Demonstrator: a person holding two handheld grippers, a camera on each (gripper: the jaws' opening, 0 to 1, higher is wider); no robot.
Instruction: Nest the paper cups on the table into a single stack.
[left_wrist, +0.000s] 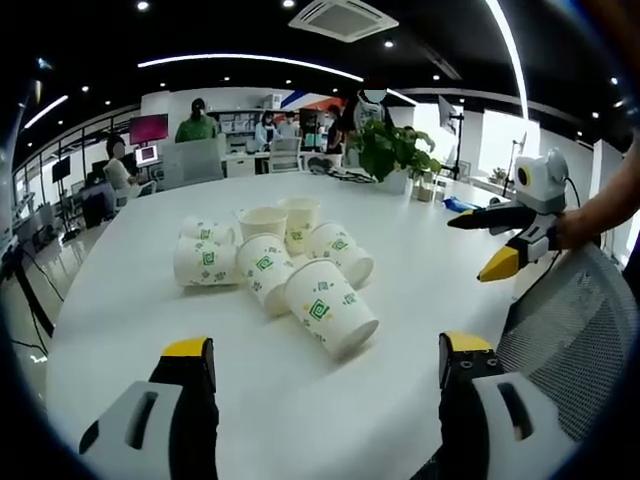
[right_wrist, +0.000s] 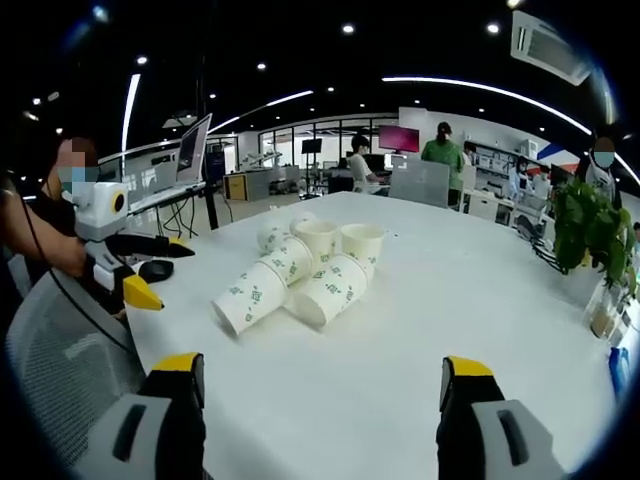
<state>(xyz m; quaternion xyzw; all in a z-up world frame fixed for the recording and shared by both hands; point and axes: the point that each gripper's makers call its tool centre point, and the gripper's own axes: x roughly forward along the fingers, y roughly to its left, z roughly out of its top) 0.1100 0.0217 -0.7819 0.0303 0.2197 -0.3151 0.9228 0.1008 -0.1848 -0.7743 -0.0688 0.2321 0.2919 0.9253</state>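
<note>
Several white paper cups with green logos sit in a loose cluster (left_wrist: 275, 260) on the white round table (left_wrist: 150, 330). Most lie on their sides, the nearest one (left_wrist: 330, 305) with its mouth toward me. Two stand upright at the back (left_wrist: 263, 220) (left_wrist: 300, 215). My left gripper (left_wrist: 326, 350) is open and empty, short of the cluster. My right gripper (left_wrist: 478, 245) hovers open off to the right of the cups. In the right gripper view the cluster (right_wrist: 300, 270) lies ahead of my open right gripper (right_wrist: 322, 365), and the left gripper (right_wrist: 165, 273) stands open at the left.
A grey mesh chair back (left_wrist: 570, 320) (right_wrist: 60, 350) stands at the table's near edge. A potted plant (left_wrist: 395, 150) (right_wrist: 585, 225) and small items sit at the far side. A dark object (right_wrist: 155, 268) lies by the left edge. People sit at desks beyond.
</note>
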